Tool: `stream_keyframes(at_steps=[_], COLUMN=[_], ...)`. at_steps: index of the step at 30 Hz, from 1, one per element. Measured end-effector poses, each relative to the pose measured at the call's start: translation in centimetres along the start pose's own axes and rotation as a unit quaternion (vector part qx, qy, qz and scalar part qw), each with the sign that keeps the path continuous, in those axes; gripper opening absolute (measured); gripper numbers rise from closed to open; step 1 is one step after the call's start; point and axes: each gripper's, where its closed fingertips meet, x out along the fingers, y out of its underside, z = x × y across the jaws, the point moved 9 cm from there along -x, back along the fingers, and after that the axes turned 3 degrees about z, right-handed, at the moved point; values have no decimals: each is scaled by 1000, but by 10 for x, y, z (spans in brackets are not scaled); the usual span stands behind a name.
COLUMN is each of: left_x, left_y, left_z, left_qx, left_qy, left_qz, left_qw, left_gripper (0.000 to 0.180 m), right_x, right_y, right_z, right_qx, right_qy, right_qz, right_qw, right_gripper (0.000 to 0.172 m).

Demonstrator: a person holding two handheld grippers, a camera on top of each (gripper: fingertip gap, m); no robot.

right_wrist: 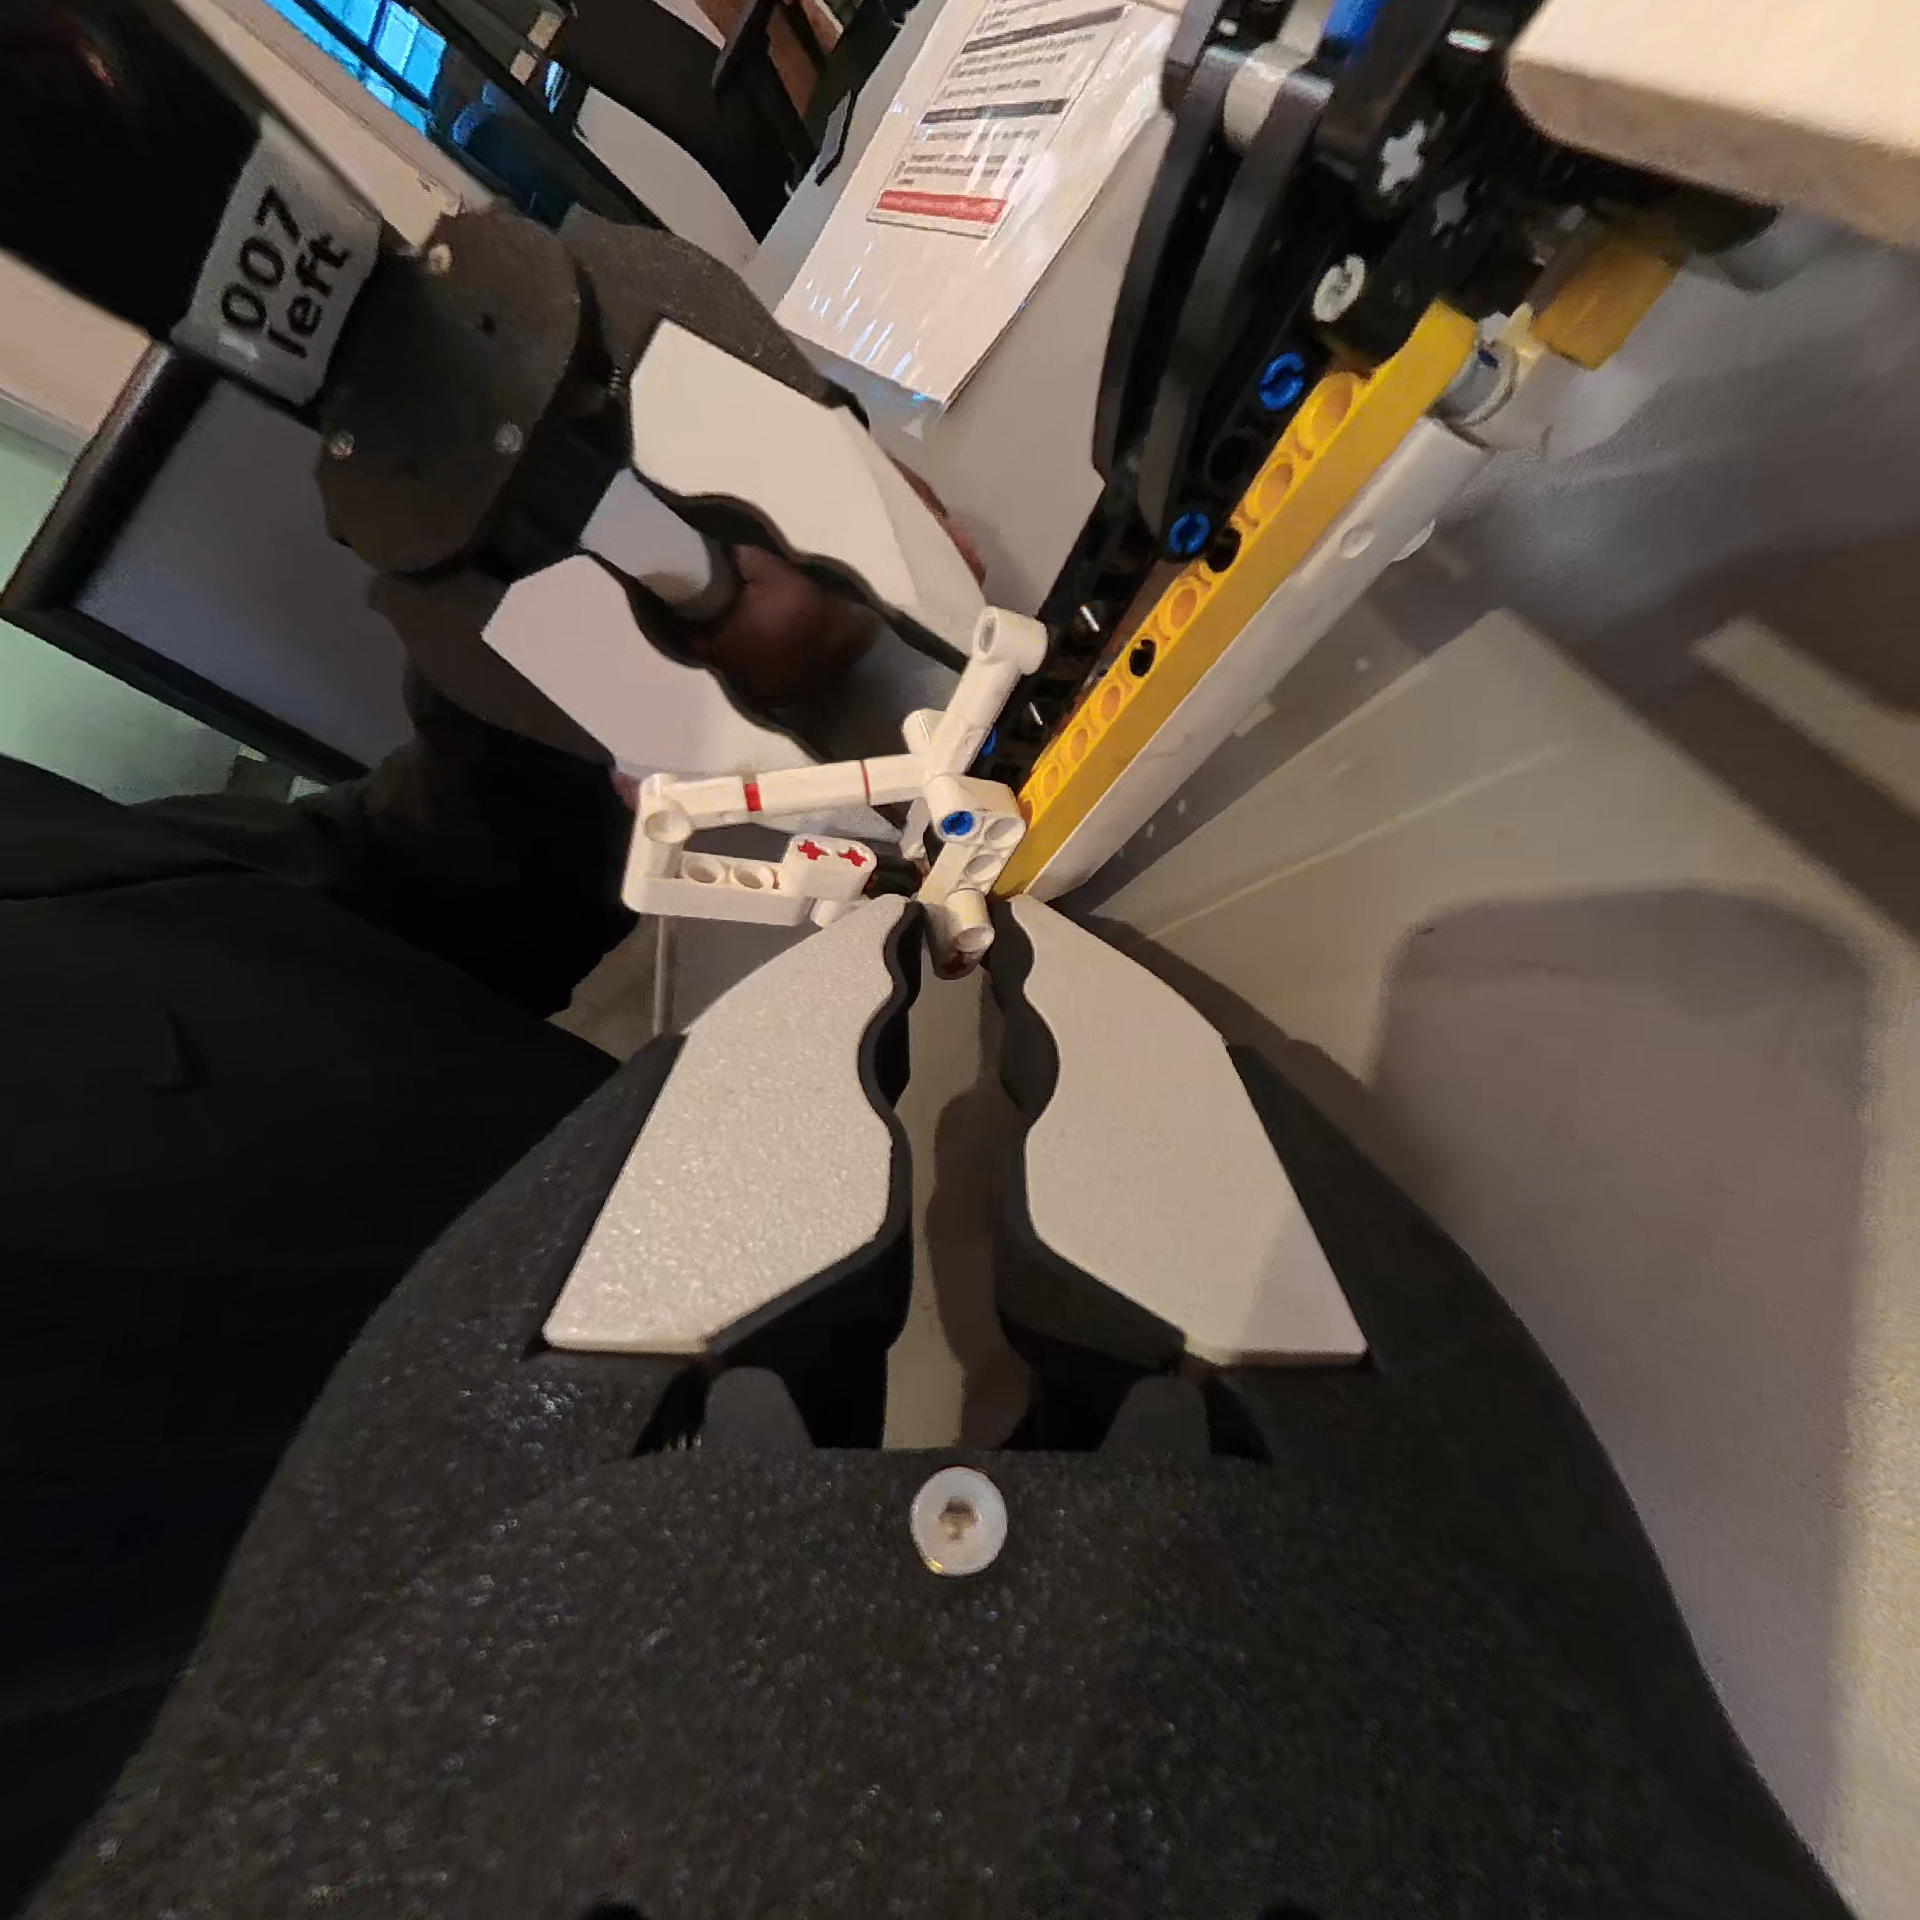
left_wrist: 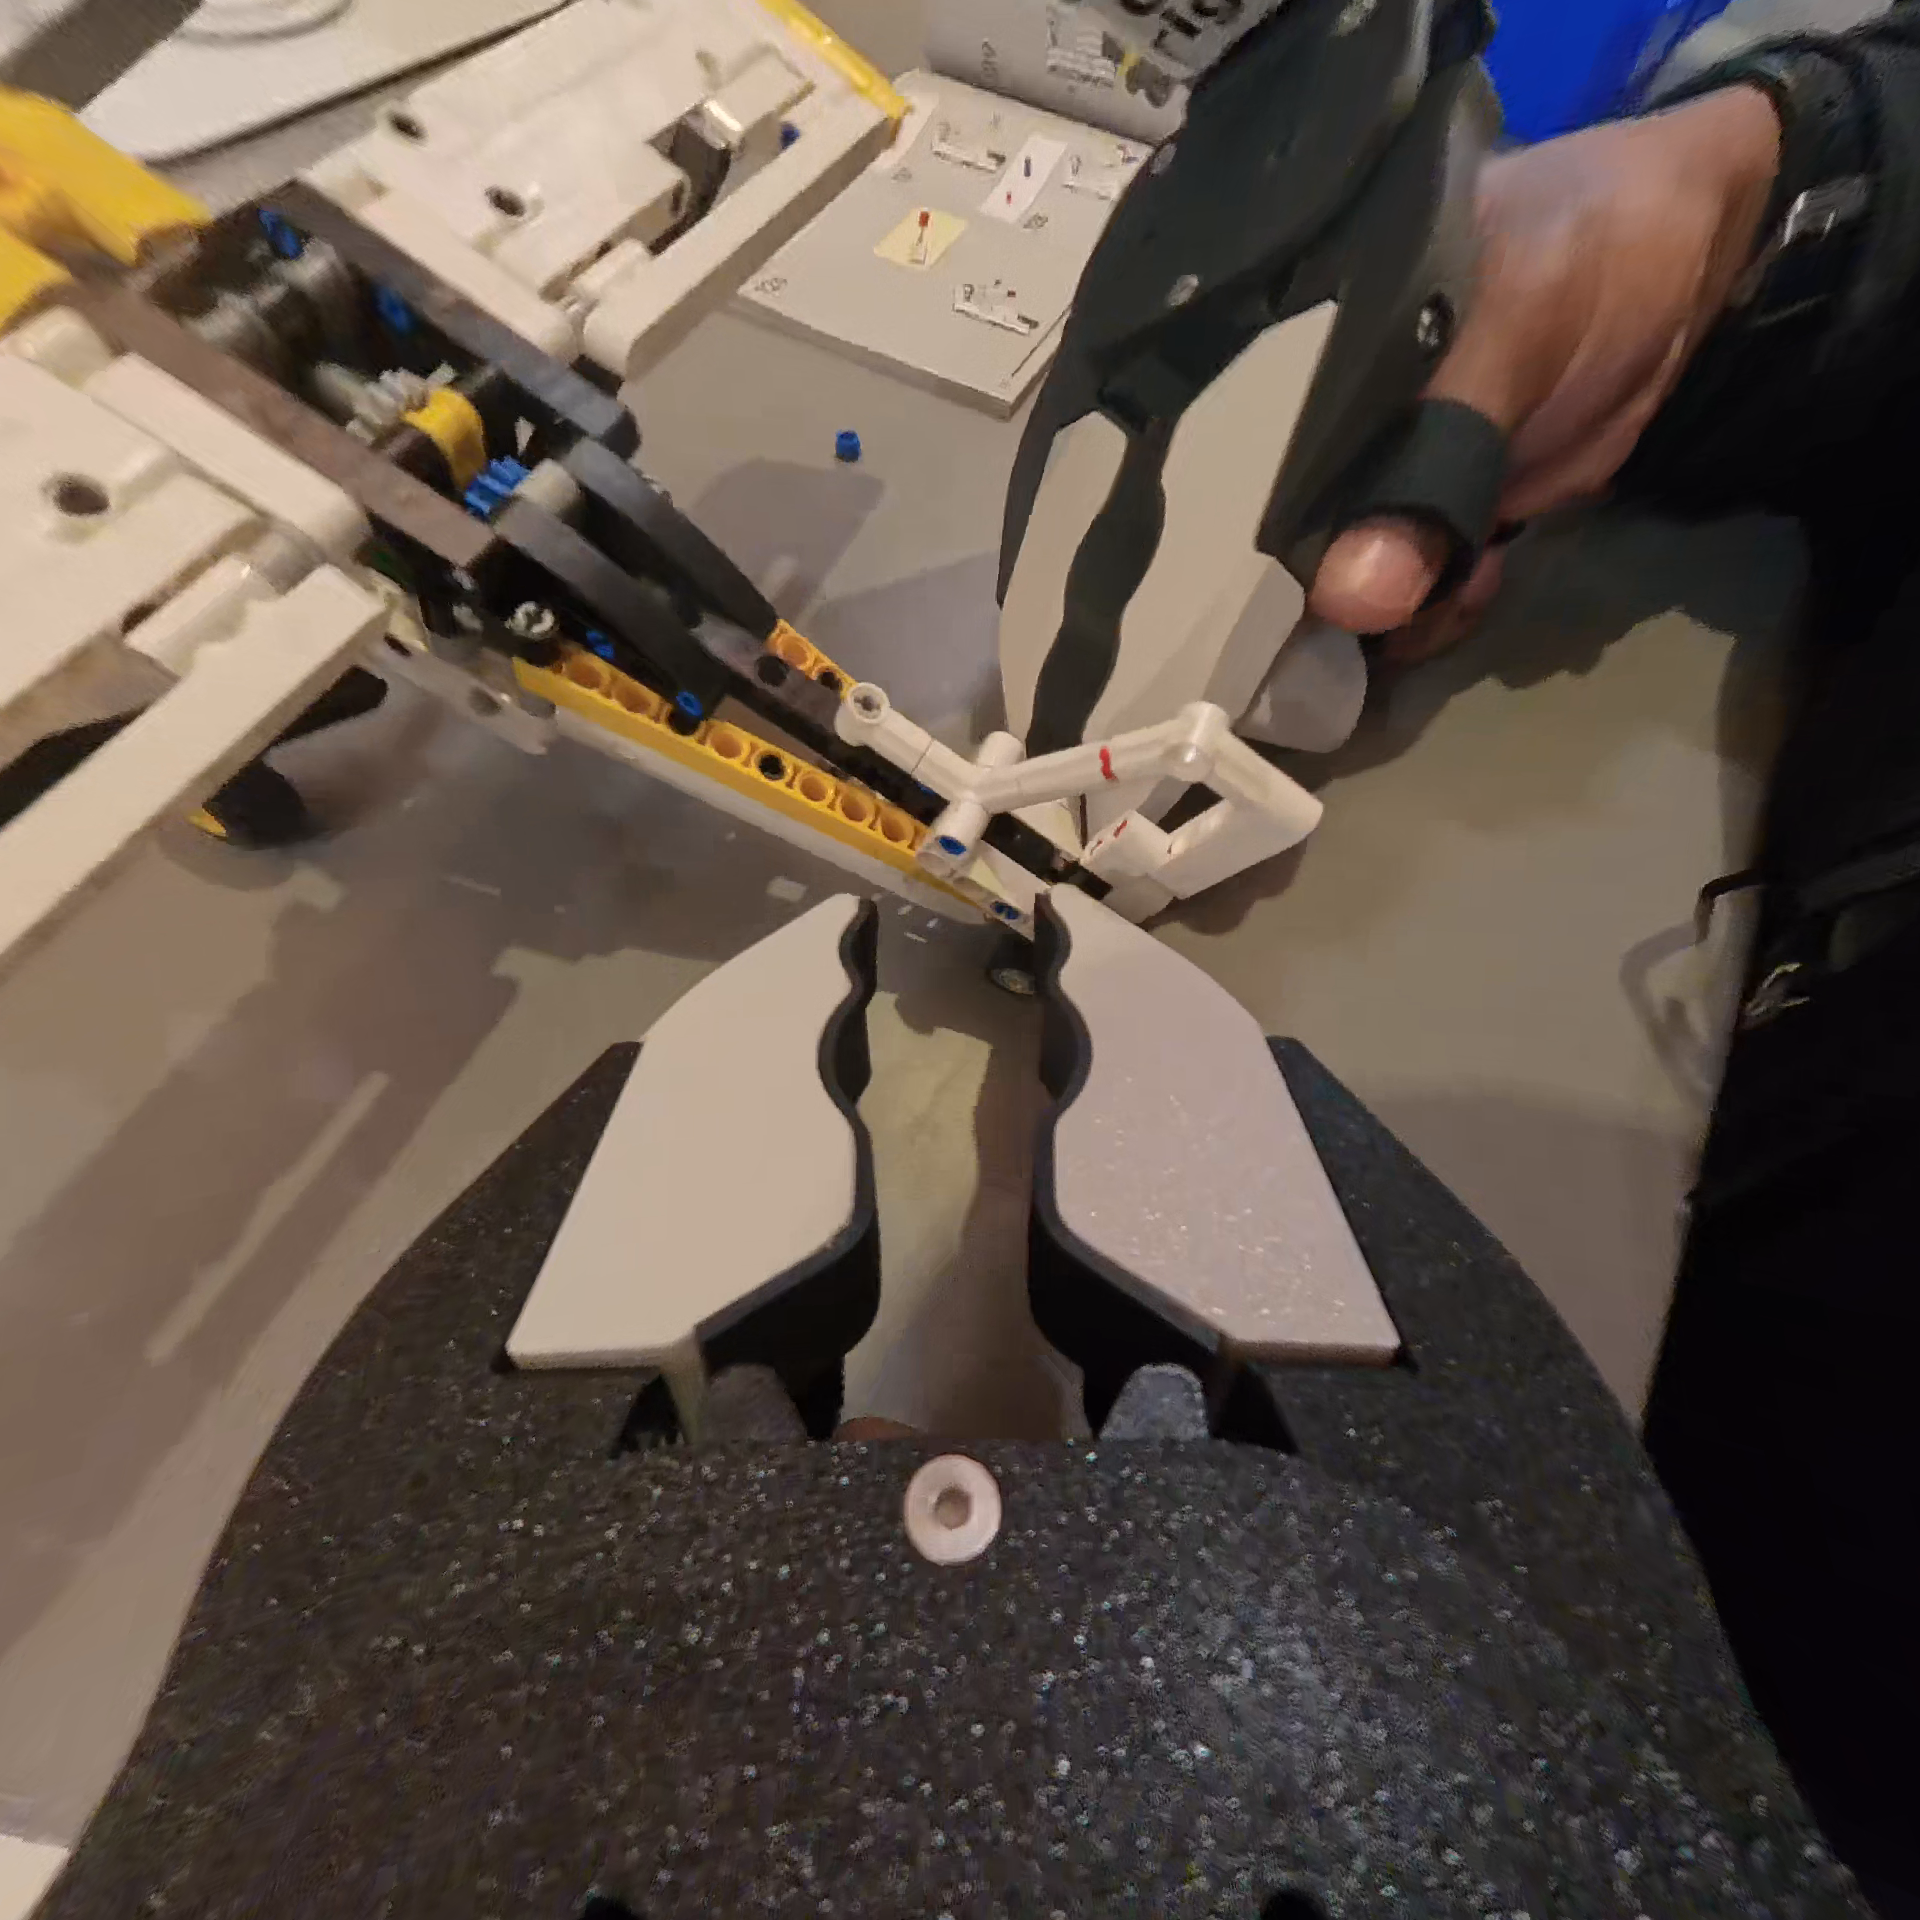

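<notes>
Centrally, the right gripper [right_wrist: 951,920] clamps a white peg [right_wrist: 961,920] at the tip of the brick-built model [right_wrist: 1226,623] – both pads press it. Left gripper [left_wrist: 956,909] – fingers apart, nothing between them, lower centre, just beside the model's yellow beam [left_wrist: 769,764].

Large toy-brick model [left_wrist: 436,436], white panels over a black frame, rests on the grey table [left_wrist: 416,1039]. A long yellow perforated beam [left_wrist: 769,764] runs along its tapered nose. White angled connector linkage [left_wrist: 1122,764] with red axle marks and blue pins caps the nose tip.

The right gripper [right_wrist: 951,914] pinches a short white peg at the linkage's end. The left gripper [left_wrist: 956,904] stands open just below the nose tip.
</notes>
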Motion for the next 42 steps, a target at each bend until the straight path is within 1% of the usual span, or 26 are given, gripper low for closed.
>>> stream_keyframes(at_steps=[3, 6, 8, 10, 11, 12, 13, 14, 16, 17, 18, 19, 20, 21, 23, 25, 28, 29, 30, 31, 33, 35, 37, 40, 42], left_x=[-9, -21, -24, -22, -20, -19, -18, -18, -17, -16, -16, -16, -14, -10, -1, 14, 36, 40, 41, 41, 40, 36, 29, 9, -7], left_y=[4, 4, 3, -1, -4, -7, -10, -12, -17, -19, -22, -23, -23, -24, -24, -21, -18, -18, -17, -17, -16, -14, -10, 0, 8], left_z=[2, -3, -11, -23, -30, -37, -42, -47, -58, -64, -68, -72, -76, -79, -85, -86, -80, -79, -77, -76, -76, -74, -70, -59, -50], left_qx=[-83, -163, -200, -218, -222, -221, -218, -212, -190, -185, -184, -187, -194, -200, -204, -203, -189, -186, -181, -172, -161, -145, -130, -115, -124], left_qy=[5, -2, -15, -36, -53, -77, -112, -158, -230, -249, -264, -278, -288, -292, -305, -326, -352, -361, -373, -384, -375, -366, -353, -320, -310], left_qz=[-4, -37, -54, -61, -64, -67, -69, -72, -71, -69, -73, -81, -85, -82, -76, -63, -23, -14, -9, -8, -10, -6, -2, 5, 8], left_qw=[997, 986, 978, 973, 972, 970, 967, 962, 952, 948, 944, 939, 934, 932, 927, 921, 916, 914, 910, 907, 913, 919, 927, 940, 943], left_gripper=[29, 29, 32, 39, 43, 45, 45, 45, 46, 47, 47, 50, 53, 56, 58, 57, 55, 52, 46, 43, 36, 36, 36, 35, 34], right_x=[-1, -13, -25, -40, -47, -52, -54, -53, -45, -38, -32, -26, -20, -16, -9, -4, 3, 4, 5, 7, 8, 10, 14, 25, 35], right_y=[0, 3, -2, -18, -28, -38, -47, -55, -63, -66, -68, -70, -72, -72, -74, -73, -77, -79, -81, -81, -82, -83, -85, -86, -88], right_z=[4, 6, 7, 10, 14, 19, 24, 29, 31, 29, 25, 23, 21, 20, 20, 19, 20, 21, 22, 22, 22, 22, 23, 28, 32], right_qx=[-53, -148, -221, -320, -378, -440, -507, -575, -693, -735, -768, -794, -813, -825, -836, -837, -829, -824, -819, -814, -803, -789, -783, -784, -783], right_qy=[16, 68, 103, 145, 164, 177, 183, 184, 175, 170, 162, 150, 131, 106, 59, 24, -10, -14, -19, -24, -33, -39, -36, -8, 24], right_qz=[19, 50, 64, 65, 70, 77, 85, 95, 131, 151, 167, 176, 179, 183, 200, 234, 266, 275, 284, 292, 308, 315, 302, 282, 273], right_qw=[998, 985, 968, 934, 909, 877, 838, 791, 687, 638, 596, 562, 538, 523, 507, 495, 491, 494, 499, 502, 510, 526, 543, 553, 558], right_gripper=[14, 14, 14, 14, 14, 14, 14, 14, 14, 14, 14, 15, 15, 15, 16, 18, 19, 22, 22, 22, 17, 12, 11, 10, 10])
